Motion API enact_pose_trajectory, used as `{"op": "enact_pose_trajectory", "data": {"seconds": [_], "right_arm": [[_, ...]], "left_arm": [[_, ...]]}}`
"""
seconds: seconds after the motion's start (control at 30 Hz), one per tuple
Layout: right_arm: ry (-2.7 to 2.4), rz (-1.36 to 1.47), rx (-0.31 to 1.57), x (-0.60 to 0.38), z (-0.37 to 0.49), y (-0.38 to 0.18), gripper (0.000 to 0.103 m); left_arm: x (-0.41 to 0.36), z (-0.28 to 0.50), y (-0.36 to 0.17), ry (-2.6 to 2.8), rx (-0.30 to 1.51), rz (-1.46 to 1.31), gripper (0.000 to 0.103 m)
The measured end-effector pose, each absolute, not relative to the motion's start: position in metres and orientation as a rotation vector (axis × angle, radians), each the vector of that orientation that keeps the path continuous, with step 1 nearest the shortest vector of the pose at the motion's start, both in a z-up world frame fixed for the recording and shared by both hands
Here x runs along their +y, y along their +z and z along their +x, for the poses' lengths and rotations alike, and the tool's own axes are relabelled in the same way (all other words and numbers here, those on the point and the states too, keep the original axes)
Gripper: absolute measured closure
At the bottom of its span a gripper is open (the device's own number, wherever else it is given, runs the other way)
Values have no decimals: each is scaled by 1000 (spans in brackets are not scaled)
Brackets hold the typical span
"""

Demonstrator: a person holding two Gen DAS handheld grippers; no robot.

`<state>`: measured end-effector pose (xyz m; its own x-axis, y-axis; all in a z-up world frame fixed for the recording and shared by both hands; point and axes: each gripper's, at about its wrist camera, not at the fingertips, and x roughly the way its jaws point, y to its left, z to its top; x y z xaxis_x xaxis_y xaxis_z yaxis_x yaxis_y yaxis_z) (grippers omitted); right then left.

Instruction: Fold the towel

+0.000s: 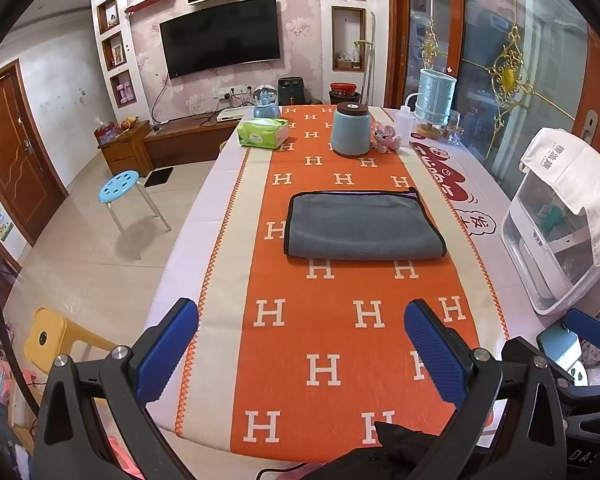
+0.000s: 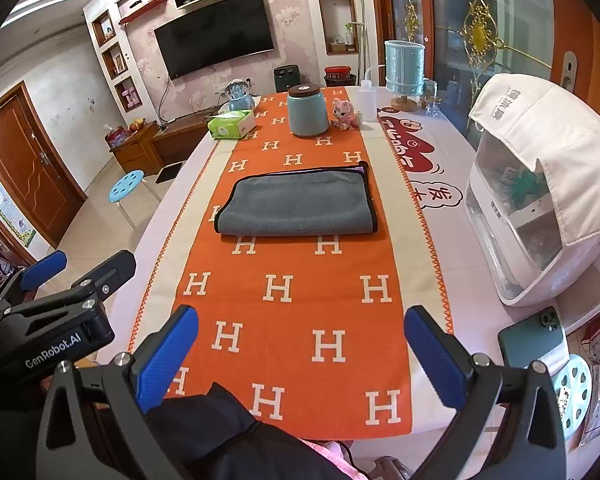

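Your right wrist view shows a dark green phone lying at the table's right edge, and your left gripper off to the left beyond the table's edge; the left wrist view instead shows a yellow stool down by the floor. You hold both grippers low at the near end of the orange H-patterned runner, level and pointing down the table. The left gripper's blue pads stand wide apart, gripping nothing; the right gripper is likewise spread (nothing between its pads). One grey towel lies folded mid-runner, well ahead of both. Beyond it stand one blue lidded jar, one green tissue box and one pink plush toy.
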<state>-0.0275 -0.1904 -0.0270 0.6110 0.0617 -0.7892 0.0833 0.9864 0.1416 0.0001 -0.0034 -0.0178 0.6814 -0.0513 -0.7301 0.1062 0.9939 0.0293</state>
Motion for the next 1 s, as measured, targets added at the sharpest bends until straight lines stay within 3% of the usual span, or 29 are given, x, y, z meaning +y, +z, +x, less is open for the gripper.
{"op": "enact_pose_trajectory", "data": {"seconds": [1.0], "right_arm": [[-12, 187, 944, -195, -14, -38, 0]], "left_arm": [[-6, 9, -20, -95, 824, 76, 1]]}}
